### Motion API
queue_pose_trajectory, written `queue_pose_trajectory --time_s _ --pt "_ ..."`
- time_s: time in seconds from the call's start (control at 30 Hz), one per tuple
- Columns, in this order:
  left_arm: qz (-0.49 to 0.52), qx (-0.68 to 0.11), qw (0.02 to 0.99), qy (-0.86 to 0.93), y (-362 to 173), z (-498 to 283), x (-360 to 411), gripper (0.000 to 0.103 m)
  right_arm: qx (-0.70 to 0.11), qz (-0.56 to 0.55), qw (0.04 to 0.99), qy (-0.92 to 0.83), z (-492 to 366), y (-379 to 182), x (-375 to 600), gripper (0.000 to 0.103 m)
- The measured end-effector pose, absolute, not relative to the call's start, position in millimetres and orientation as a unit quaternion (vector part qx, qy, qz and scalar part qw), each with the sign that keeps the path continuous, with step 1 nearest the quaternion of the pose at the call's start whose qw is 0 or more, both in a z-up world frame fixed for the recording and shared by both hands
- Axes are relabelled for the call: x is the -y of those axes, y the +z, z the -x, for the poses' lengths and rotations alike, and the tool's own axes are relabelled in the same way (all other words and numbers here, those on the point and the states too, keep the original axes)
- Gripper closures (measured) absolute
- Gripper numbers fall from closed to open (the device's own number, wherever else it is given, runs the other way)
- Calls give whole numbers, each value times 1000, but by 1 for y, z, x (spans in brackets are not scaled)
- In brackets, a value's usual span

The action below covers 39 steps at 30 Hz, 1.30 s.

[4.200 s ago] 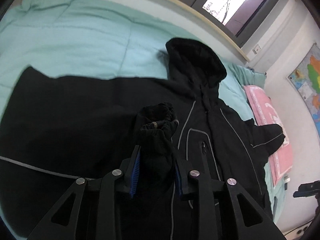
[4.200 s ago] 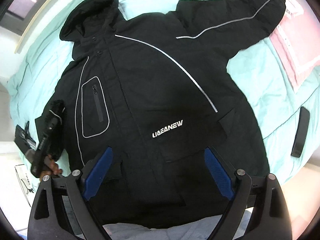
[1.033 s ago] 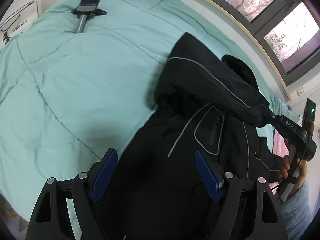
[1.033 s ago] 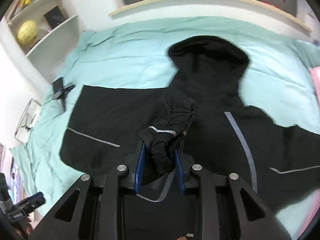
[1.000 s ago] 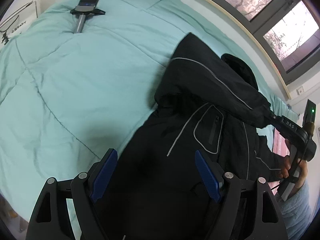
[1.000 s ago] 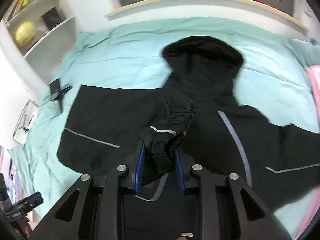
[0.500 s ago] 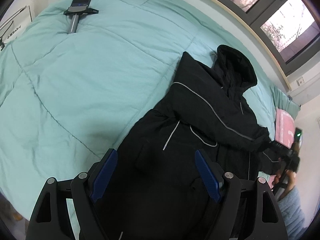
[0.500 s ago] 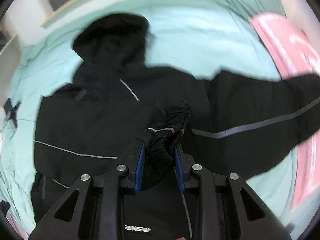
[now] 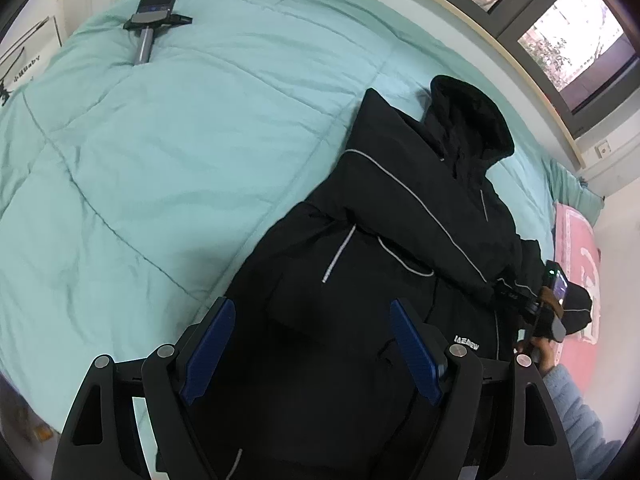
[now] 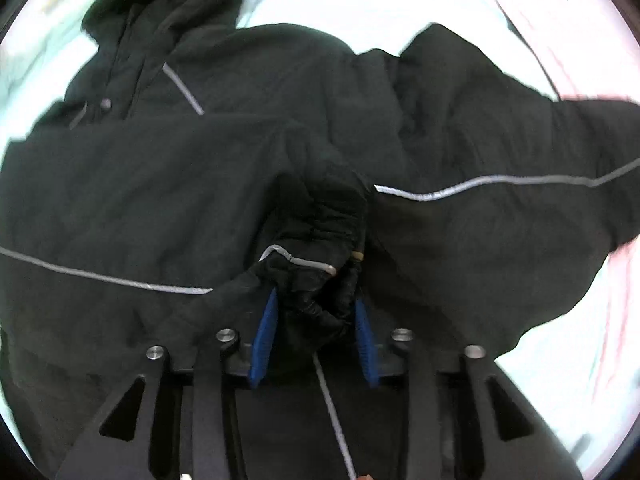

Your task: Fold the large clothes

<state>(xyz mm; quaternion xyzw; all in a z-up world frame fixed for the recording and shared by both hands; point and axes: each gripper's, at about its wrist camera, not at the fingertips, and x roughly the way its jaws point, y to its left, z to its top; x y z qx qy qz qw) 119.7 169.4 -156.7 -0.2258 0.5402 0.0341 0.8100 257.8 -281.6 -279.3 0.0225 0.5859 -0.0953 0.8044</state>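
A black hooded jacket (image 9: pixel 360 280) with grey piping lies face up on the teal quilt (image 9: pixel 160 140). One sleeve (image 9: pixel 420 208) is folded across its chest. My left gripper (image 9: pixel 312 308) hovers open over the jacket's lower front with nothing between its blue pads. My right gripper (image 10: pixel 316 300) is low over the jacket, and its jaws are opening. The bunched sleeve cuff (image 10: pixel 320 240) still fills the gap between the pads. In the left wrist view the right gripper (image 9: pixel 496 292) sits at the end of the folded sleeve, held by a hand (image 9: pixel 540 352). The other sleeve (image 10: pixel 500 184) stretches out to the right.
A phone on a short handle (image 9: pixel 154 4) lies at the quilt's far left corner. A pink pillow (image 9: pixel 576 248) sits at the right edge of the bed, near the wall. A window (image 9: pixel 560 20) runs along the far side.
The right gripper carried the sleeve cuff across the jacket's chest to the right and down onto it. Its pads now stand wider apart. The left gripper stayed put.
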Motion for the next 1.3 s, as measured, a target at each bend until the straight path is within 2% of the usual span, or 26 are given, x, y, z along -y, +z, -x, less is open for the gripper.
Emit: queue_pose_trajectory --time_s 0.07,0.1,0.13,0.17,0.33,0.47,0.53,0.63,0.7,0.77,0.83,0.93,1.13,1.3 --pt "221 -541 811 29 -157 -121 -165 23 -586 18 804 -101 -258 -274 277 42" --pt "215 -540 813 25 -156 -122 -163 23 -586 42 802 -106 -258 -270 275 30" --pt "212 -538 816 21 -155 -122 -162 23 -582 57 803 -116 -256 -264 275 24" --pt "208 -534 819 15 -152 -124 -160 23 -567 65 812 -125 -250 -255 277 22" --pt "180 -521 834 -17 -142 -147 -145 23 -487 63 855 -167 -221 -203 277 20" --pt "146 -501 850 -68 -135 -183 -118 23 -425 61 888 -163 -219 -165 247 20" --pt "134 -490 855 -101 -138 -205 -103 23 -407 24 906 -115 -220 -150 232 18" --pt "129 -494 849 -136 -155 -236 -86 23 -456 -71 886 37 -241 -167 209 17" --pt "117 -501 845 -148 -176 -259 -73 23 -484 -92 868 55 -254 -186 200 17" --pt "97 -512 840 -152 -196 -277 -63 30 -512 -82 855 36 -269 -212 193 17" --pt "87 -535 827 -151 -220 -295 -52 44 -538 -88 838 30 -277 -233 192 17" --pt "93 -567 804 -153 -256 -314 -46 57 -587 -91 804 31 -288 -271 190 17" --pt "119 -589 782 -162 -305 -326 -53 60 -603 -55 795 21 -298 -295 180 13" --pt "121 -606 767 -174 -294 -331 -56 60 -623 -67 779 34 -315 -278 176 15"
